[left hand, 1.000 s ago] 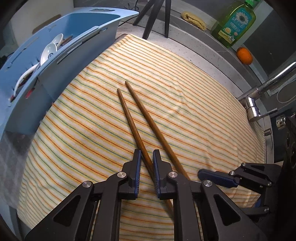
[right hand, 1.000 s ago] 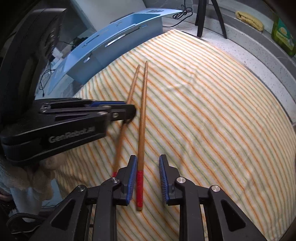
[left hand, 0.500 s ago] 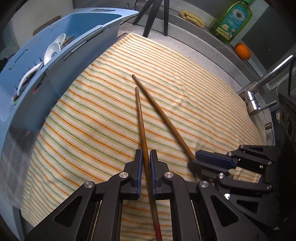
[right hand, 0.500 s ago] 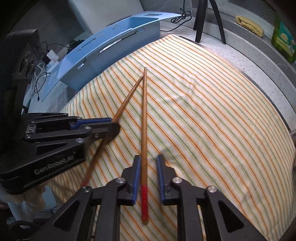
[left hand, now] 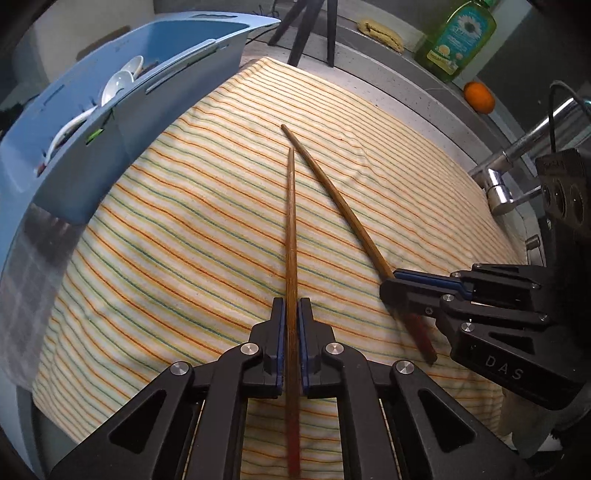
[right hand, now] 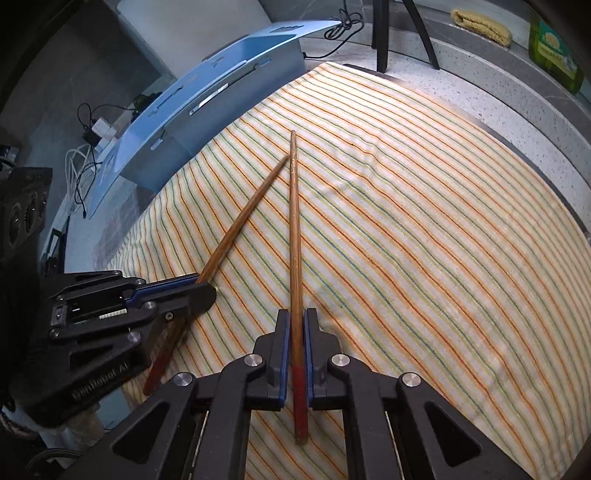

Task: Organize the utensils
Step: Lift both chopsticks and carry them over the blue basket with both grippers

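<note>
Two brown wooden chopsticks with red ends are held over a striped cloth point(left hand: 184, 229). My left gripper point(left hand: 291, 310) is shut on one chopstick point(left hand: 290, 229), which points straight ahead. My right gripper point(right hand: 295, 321) is shut on the other chopstick point(right hand: 294, 229). In the left wrist view the right gripper point(left hand: 391, 288) holds its chopstick point(left hand: 332, 195) at the right. In the right wrist view the left gripper point(right hand: 203, 288) holds its chopstick point(right hand: 240, 229) at the left. The two tips lie close together. A blue utensil bin point(left hand: 122, 122) holding white spoons point(left hand: 118, 79) stands at the left.
A green dish soap bottle point(left hand: 458, 37), an orange point(left hand: 479, 96) and a yellow sponge point(left hand: 380, 31) sit on the grey counter behind the cloth. A chrome faucet point(left hand: 517, 147) is at the right. Black tripod legs point(left hand: 314, 29) stand at the back.
Both grippers closed on their chopsticks and lifted them off the cloth. The held ends have moved apart while the tips stay near each other.
</note>
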Demonstrator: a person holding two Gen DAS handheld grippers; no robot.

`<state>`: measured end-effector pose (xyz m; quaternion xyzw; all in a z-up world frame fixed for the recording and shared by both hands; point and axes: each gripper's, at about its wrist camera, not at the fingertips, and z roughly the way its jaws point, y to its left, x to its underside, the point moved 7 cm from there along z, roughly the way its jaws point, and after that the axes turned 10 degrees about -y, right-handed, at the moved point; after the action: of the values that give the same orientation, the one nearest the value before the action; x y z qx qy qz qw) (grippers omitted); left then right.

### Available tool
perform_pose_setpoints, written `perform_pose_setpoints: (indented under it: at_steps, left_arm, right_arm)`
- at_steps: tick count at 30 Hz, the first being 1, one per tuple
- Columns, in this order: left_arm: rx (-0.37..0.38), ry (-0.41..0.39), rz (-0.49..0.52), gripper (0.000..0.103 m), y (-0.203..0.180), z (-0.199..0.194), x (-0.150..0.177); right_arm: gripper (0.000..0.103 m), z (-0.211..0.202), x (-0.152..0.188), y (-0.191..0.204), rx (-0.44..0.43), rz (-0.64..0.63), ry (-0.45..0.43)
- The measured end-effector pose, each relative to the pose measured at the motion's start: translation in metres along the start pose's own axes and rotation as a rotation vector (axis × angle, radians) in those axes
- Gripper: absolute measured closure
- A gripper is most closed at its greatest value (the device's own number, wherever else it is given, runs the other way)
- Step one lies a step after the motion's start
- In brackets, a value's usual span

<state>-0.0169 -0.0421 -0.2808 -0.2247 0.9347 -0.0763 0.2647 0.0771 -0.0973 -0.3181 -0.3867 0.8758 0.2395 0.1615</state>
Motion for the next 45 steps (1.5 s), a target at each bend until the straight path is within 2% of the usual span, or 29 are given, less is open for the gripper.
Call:
perform_pose_setpoints:
  at_steps: [7,15,28,34,35,45]
  left_arm:
    - [0.036,-0.039,-0.015,0.098,-0.002,-0.010,-0.007]
    - [0.068,-0.079,0.066,0.098,-0.013,-0.019,-0.027]
    - [0.092,-0.113,0.168,0.098,-0.012,-0.034,-0.066]
    - [0.110,-0.129,0.165,0.098,0.004,-0.040,-0.087]
    - [0.131,-0.134,0.172,0.098,0.007,-0.042,-0.092]
    - [0.102,-0.164,0.147,0.098,0.079,-0.049,-0.147]
  right_arm:
    - [0.097,-0.012,0.003,-0.005,-0.047,0.124,-0.046]
    - [0.097,-0.031,-0.005,-0.010,-0.057,0.260,-0.114]
    - [0.097,-0.046,-0.044,0.001,-0.059,0.310,-0.197]
    - [0.097,-0.042,-0.062,0.018,-0.071,0.312,-0.213]
    - [0.097,-0.040,-0.067,0.022,-0.073,0.313,-0.217]
    - [0.097,-0.021,-0.114,0.064,-0.114,0.357,-0.267]
